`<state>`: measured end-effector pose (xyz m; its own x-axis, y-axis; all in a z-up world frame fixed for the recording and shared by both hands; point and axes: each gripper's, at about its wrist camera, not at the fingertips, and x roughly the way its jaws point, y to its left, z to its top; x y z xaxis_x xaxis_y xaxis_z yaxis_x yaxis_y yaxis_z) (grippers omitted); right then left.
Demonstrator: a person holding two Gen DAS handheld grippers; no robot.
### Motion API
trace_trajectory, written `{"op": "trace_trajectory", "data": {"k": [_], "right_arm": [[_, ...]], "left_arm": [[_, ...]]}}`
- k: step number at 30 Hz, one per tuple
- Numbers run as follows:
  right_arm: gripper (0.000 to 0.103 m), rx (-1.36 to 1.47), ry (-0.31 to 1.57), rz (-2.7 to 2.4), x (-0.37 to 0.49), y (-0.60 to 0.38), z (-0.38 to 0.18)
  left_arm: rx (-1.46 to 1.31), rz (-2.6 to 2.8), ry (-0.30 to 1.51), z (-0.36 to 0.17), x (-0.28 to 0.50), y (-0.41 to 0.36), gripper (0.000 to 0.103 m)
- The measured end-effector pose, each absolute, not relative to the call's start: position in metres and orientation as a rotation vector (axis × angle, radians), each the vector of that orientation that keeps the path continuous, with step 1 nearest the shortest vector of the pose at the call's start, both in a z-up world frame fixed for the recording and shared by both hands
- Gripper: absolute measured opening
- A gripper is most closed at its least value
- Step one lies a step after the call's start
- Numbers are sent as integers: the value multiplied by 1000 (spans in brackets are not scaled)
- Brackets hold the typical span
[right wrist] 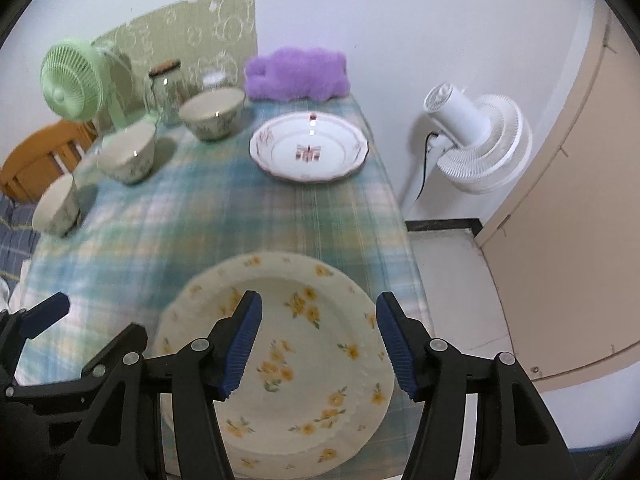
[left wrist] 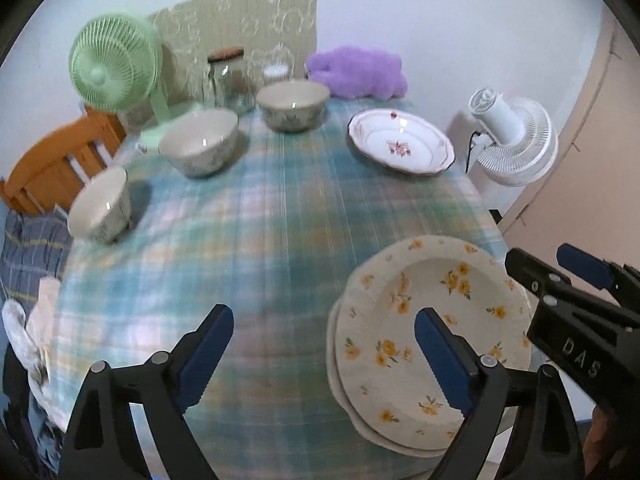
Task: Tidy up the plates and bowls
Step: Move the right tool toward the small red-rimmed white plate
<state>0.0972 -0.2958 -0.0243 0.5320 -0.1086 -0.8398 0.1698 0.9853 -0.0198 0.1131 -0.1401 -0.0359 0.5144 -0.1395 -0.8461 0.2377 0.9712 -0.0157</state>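
- Plaid tablecloth (left wrist: pixel 248 248) carries three bowls, a pink-flowered plate (left wrist: pixel 401 143) and stacked yellow-flowered plates (right wrist: pixel 280 360) at the near edge.
- Left gripper (left wrist: pixel 324 356) and right gripper (right wrist: pixel 318 344) hover spread, empty.
- Stacking step looks done; fetching the pink-flowered plate likely comes next.

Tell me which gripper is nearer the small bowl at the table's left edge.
Left. The left gripper hangs open nearer the small bowl; the right gripper hangs open above the yellow-flowered plates, farther right.
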Motion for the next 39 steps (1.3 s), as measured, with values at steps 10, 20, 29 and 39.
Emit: {"op": "trace_trajectory", "data": {"k": [10, 20, 29, 39], "right_arm": [[63, 101, 920, -214, 113, -287, 5], [77, 90, 877, -196, 165, -316, 13], [77, 92, 887, -156, 228, -355, -5], [77, 142, 894, -123, 289, -388, -32]], "left_arm": [[81, -296, 976, -14, 138, -138, 94], [66, -238, 945, -9, 187, -169, 93], [53, -162, 946, -23, 239, -205, 93], [-4, -109, 964, -51, 294, -233, 93]]}}
